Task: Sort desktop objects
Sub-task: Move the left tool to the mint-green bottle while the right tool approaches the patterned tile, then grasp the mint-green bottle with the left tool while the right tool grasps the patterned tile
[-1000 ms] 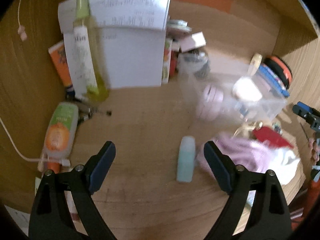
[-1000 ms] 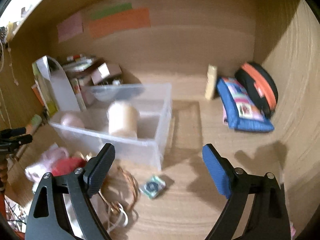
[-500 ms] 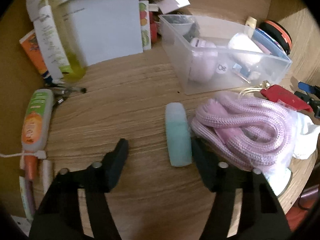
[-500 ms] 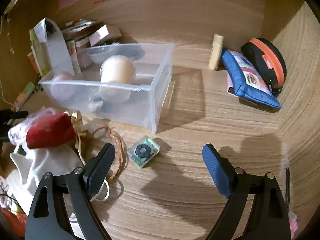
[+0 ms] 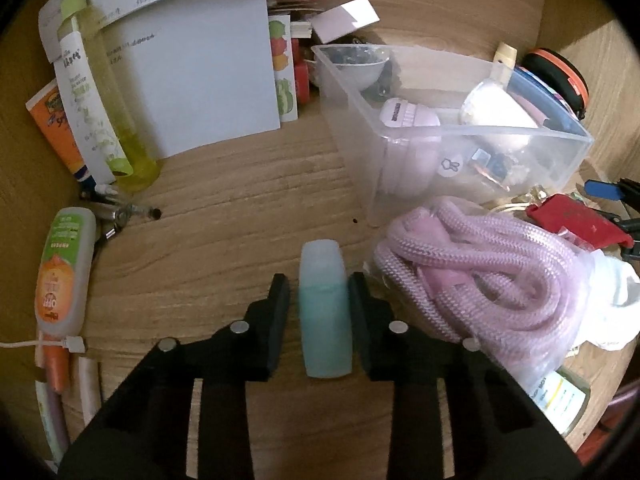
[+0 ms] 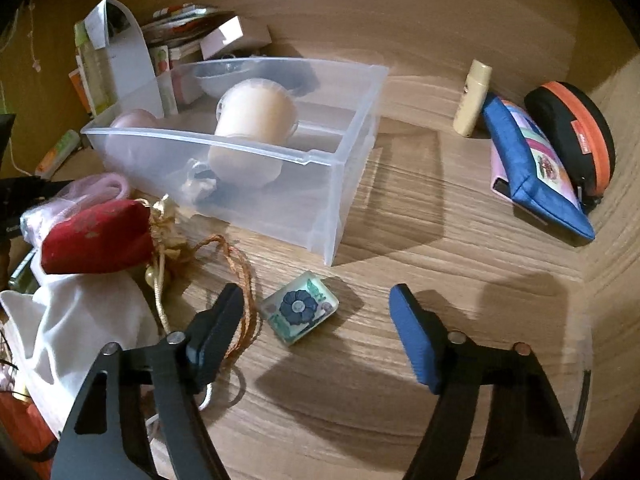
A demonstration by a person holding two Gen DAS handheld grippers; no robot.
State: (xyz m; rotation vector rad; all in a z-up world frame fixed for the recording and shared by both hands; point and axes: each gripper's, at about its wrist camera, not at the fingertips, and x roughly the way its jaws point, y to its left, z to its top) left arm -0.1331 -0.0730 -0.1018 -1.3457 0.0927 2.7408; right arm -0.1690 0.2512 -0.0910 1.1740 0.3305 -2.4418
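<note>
A small teal bottle [image 5: 325, 320] lies flat on the wooden desk, between the fingers of my left gripper [image 5: 320, 300]. Its jaws are closing. The right pad sits against the bottle's side and a thin sliver of desk still shows at the left pad. In the right wrist view a small square tile with a blue flower [image 6: 300, 314] lies on the desk between the fingers of my right gripper [image 6: 316, 316]. Those jaws are also closing but stand well apart, touching nothing. A clear plastic bin [image 6: 208, 140] holding a cream cup and other small items stands behind the tile.
A bagged pink rope [image 5: 472, 272] lies right beside the teal bottle. A red pouch [image 6: 96, 240], white cloth and a braided cord [image 6: 240, 280] crowd the tile's left. An orange tube [image 5: 60, 280] and a yellow-green bottle [image 5: 100, 100] lie left. A blue pouch [image 6: 532, 168] and a black-orange case [image 6: 576, 136] lie far right.
Both grippers have come down toward the desk. The left jaws went from wide to narrow around the teal bottle. The right jaws have narrowed a little, and the flower tile now lies between them.
</note>
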